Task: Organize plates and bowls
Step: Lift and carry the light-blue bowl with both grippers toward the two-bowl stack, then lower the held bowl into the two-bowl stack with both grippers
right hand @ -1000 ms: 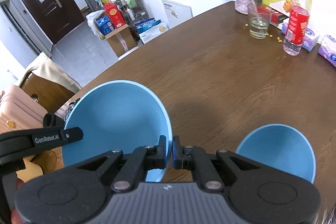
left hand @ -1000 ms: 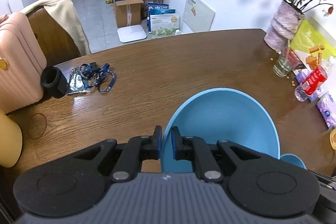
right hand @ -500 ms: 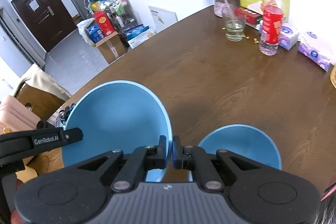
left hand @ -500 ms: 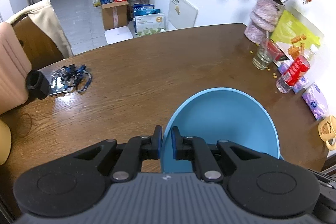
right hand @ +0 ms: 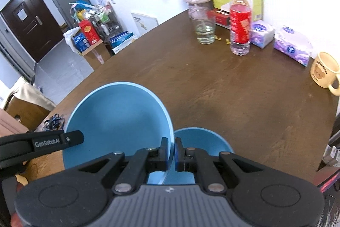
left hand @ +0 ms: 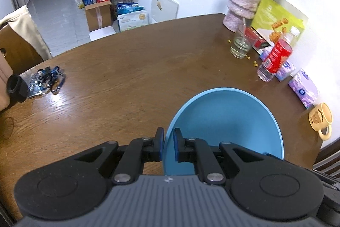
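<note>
Both claws, left and right, pinch opposite rims of a large, shallow, stiff sky-blue plastic bowl above the brown wooden counter; likely light, slippery.

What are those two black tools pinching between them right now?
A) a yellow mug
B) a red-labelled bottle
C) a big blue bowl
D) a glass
C: the left tool and right tool each clamp an opposite rim of the big blue bowl.
</note>
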Motion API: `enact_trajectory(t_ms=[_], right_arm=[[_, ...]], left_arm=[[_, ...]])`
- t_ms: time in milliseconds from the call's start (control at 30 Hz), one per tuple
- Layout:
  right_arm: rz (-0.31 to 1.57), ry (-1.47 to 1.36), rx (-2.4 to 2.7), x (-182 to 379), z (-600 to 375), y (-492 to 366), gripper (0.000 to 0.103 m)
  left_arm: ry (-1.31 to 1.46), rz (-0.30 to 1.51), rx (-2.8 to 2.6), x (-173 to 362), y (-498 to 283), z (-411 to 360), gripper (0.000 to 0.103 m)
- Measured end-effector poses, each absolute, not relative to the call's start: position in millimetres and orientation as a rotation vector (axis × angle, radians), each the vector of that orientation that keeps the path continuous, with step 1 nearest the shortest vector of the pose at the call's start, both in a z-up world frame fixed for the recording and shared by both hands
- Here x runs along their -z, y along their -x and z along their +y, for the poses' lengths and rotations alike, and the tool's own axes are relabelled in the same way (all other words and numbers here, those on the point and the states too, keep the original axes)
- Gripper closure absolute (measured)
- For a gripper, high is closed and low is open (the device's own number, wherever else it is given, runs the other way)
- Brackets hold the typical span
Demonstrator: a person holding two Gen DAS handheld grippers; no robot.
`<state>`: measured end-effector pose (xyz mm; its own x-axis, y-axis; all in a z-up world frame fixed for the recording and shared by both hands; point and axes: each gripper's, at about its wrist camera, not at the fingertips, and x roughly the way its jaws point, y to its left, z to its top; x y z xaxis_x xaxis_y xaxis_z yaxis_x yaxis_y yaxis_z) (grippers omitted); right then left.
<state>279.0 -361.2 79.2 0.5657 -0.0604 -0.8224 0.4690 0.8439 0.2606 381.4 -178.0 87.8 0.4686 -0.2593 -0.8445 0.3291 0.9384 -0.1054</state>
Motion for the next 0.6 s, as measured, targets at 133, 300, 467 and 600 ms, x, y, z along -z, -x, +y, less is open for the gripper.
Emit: enact_trajectory(t_ms=[133, 300, 467, 600], right_arm=[[0.926, -0.498, 0.346, -74.7, -374.3, -269.6, 0.098], [0.929, -0.501, 0.365, -68.9, -385.5, -259.4, 0.098], [0.939, -0.510, 0.378, -62.3, -395.0, -251.2, 0.098], [0.949, -0.516, 0.388, -55.6, -403.9, -246.5, 0.098]], left_arm=[[-0.089, 1.030, 0.375, -82.8, -374.5, -191.9, 0.093], [-0.104, 1.044, 0.389, -75.8, -367.0, -205.6, 0.093], [-0.113, 1.058, 0.397, -68.9, -360.7, -217.0, 0.093], [-0.122, 1.070, 0.406, -62.4, -356.1, -226.4, 0.093]])
